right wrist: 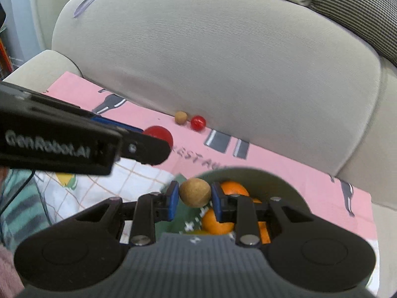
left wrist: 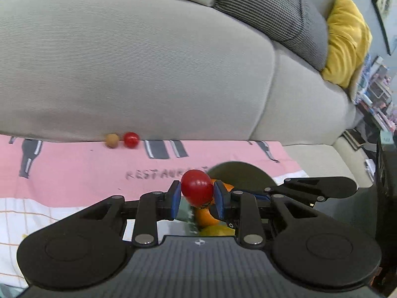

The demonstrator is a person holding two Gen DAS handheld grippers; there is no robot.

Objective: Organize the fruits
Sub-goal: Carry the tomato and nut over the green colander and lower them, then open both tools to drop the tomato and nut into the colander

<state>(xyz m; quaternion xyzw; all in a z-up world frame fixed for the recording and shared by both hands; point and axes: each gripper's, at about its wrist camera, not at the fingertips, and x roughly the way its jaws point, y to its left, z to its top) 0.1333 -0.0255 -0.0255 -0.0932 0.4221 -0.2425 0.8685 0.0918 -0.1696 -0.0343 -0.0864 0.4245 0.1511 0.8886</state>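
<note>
**Both claws loaded over the fruit bowl**

Right now the left claw is clamped on a red fruit, its blue pads pressing both sides, and it hangs just above the near edge of the dark bowl. Under that fruit, between the fingers, an orange and something yellow show inside the bowl.

Over on the right wrist view, the right claw grips a tan round fruit, squeezed between its own blue pads, right at the bowl's left rim. Oranges sit in the bowl behind and below it. The left claw comes across this view from the left, the red fruit peeking out past its tip.

Farther back, two small fruits lie on the pink cloth, tucked against the foot of the sofa backrest: a small tan one and a small red one just beside each other, nearly touching. They are well apart from the bowl.

A white checked cloth lies under the left side of the scene. A grey striped cushion and a yellow cushion rest on the sofa at the right.
</note>
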